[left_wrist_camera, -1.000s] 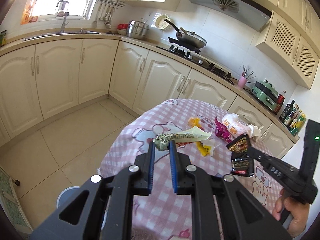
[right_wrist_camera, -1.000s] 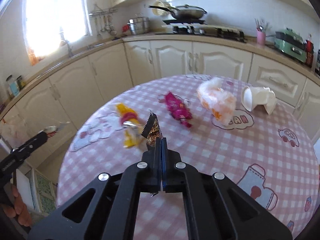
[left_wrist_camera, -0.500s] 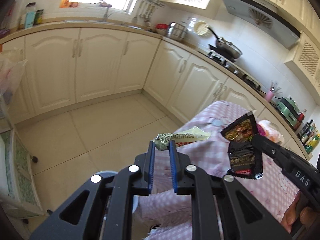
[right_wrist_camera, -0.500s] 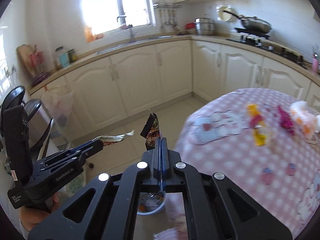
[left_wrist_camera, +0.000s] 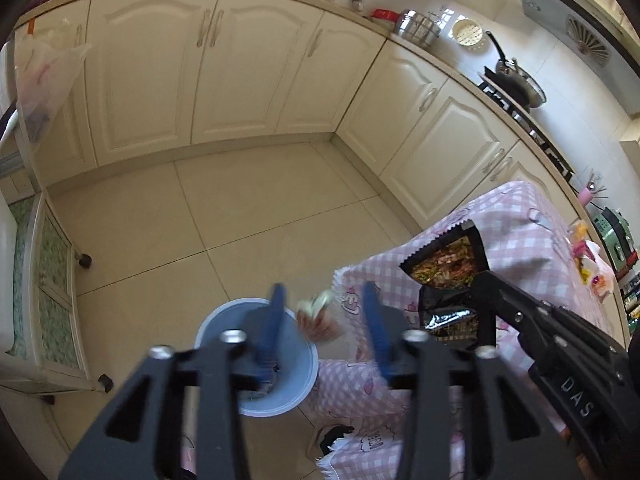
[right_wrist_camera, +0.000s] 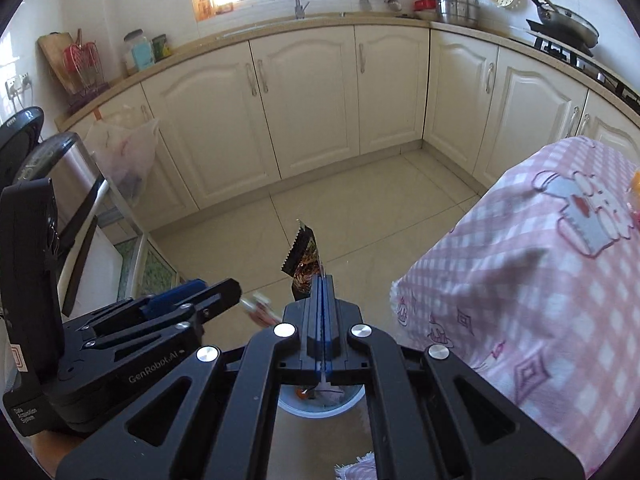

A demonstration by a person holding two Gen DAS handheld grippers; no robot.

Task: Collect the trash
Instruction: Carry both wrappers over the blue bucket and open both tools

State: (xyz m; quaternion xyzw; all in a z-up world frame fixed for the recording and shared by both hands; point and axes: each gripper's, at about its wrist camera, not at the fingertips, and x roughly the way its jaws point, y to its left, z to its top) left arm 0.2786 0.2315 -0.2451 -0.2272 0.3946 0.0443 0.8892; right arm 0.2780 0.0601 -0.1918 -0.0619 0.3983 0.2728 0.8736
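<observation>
Left wrist: green wrapper (left_wrist_camera: 318,314) loose between left claw (left_wrist_camera: 322,320) blades.

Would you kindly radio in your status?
Left gripper jaws just opened, green wrapper loose between them above blue bin. Right gripper shut on dark snack wrapper. Nothing blocking.

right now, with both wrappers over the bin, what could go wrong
1. The green wrapper is loose between the left gripper's jaws, which have just been opening. It sits blurred near the blue bin's rim and may flutter onto the floor.
2. The dark snack wrapper, pinched in the shut right gripper, looks to hang beyond the bin, so releasing now may miss.
</observation>
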